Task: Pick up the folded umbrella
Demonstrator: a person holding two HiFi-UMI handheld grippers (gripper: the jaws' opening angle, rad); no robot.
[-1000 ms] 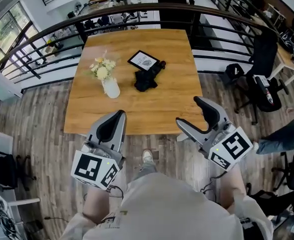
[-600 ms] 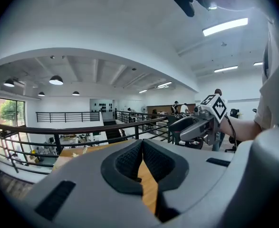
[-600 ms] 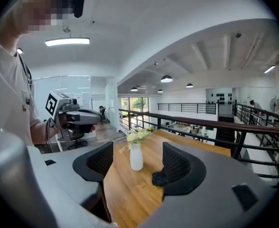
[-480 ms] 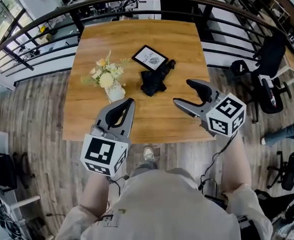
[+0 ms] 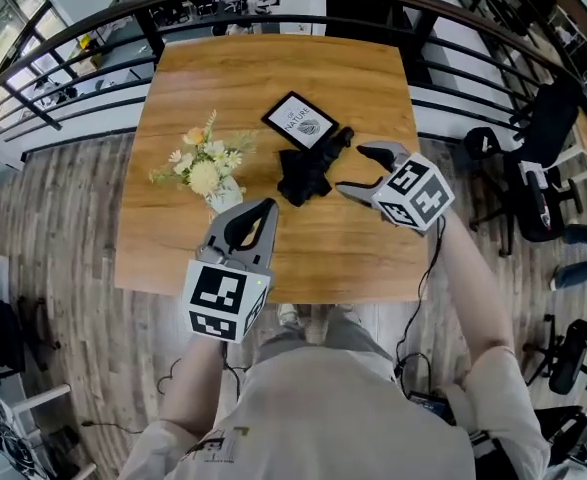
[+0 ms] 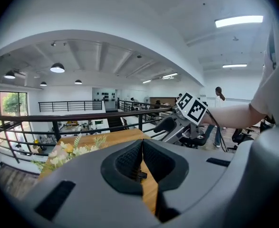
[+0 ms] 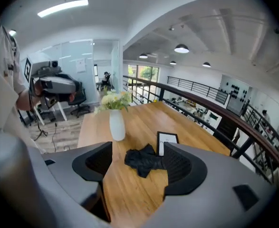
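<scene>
Folded umbrella (image 5: 306,171), black and loosely bunched, lies near the middle of the wooden table (image 5: 273,68). In the head view its long axis runs on a diagonal. The slim dark end points up and to the right, toward the railing side, and the crumpled fabric end points down and to the left, toward the person. Its upper side lies just beside a framed card (image 5: 300,121), touching or nearly so. A white vase of flowers (image 5: 223,197) stands apart to its left. The right gripper (image 5: 353,168) hangs just right of the umbrella with its jaws spread wide. The right gripper view shows the umbrella on the table beyond the gap, not yet between the pads. The left gripper (image 5: 261,211) hovers over the table's near part, jaws pressed together on nothing
</scene>
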